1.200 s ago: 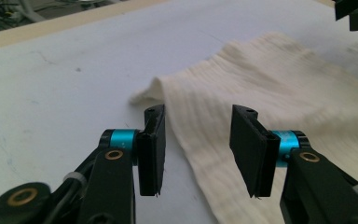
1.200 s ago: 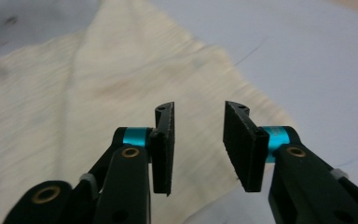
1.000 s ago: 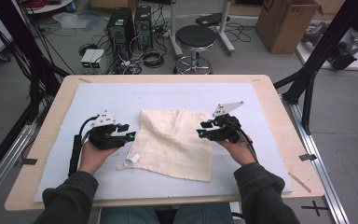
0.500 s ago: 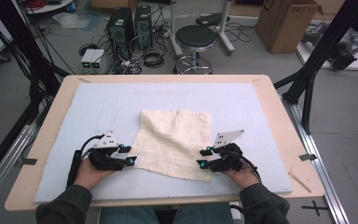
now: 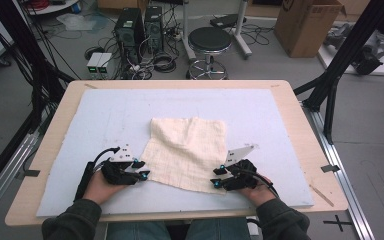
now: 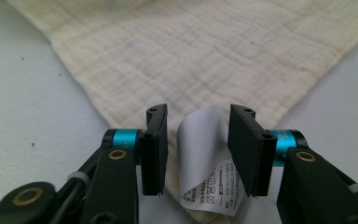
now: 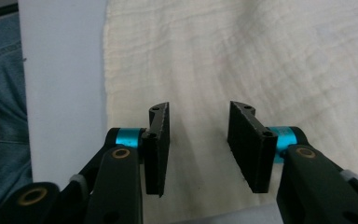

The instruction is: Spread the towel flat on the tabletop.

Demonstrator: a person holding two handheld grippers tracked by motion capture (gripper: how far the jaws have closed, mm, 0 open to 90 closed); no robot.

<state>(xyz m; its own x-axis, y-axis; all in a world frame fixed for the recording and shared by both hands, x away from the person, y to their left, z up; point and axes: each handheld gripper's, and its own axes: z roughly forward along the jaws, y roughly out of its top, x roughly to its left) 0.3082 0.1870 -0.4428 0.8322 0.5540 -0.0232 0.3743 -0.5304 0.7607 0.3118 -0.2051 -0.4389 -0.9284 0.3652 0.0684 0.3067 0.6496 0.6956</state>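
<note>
Left gripper, lower left of the high view: jaws parted, just been closing, straddling the care label at the cloth corner, pads not pressing yet. Right gripper, lower right: jaws parted, closing slightly, over the cloth's near edge with fabric between them, no pinch visible. Cloth lies flat at mid-frame on the white mat, running up-frame away from both tools. Each hand sits at its own near corner, so your grab is straight down, both equally close.
</note>
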